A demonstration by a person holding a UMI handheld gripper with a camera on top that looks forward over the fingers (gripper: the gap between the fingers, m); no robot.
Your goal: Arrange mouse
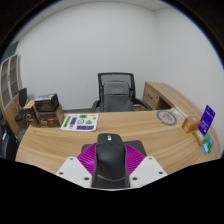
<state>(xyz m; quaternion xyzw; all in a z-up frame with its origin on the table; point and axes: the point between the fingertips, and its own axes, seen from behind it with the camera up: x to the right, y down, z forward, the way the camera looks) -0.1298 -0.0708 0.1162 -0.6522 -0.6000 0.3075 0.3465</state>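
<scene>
A black computer mouse (109,158) sits between my gripper's (110,160) two fingers, raised above the wooden desk (60,140). The magenta pads (90,157) press against both of its sides, so the gripper is shut on the mouse. The mouse's nose points away from me toward the middle of the desk, and its scroll wheel shows on top. The mouse hides the fingertips and the patch of desk straight beneath it.
A sheet with green and blue print (80,122) lies on the desk beyond the mouse. A round coaster (167,118), a small card and a purple box (207,119) stand to the right. A black office chair (116,92) is behind the desk. Boxes and shelving (40,105) stand at the left.
</scene>
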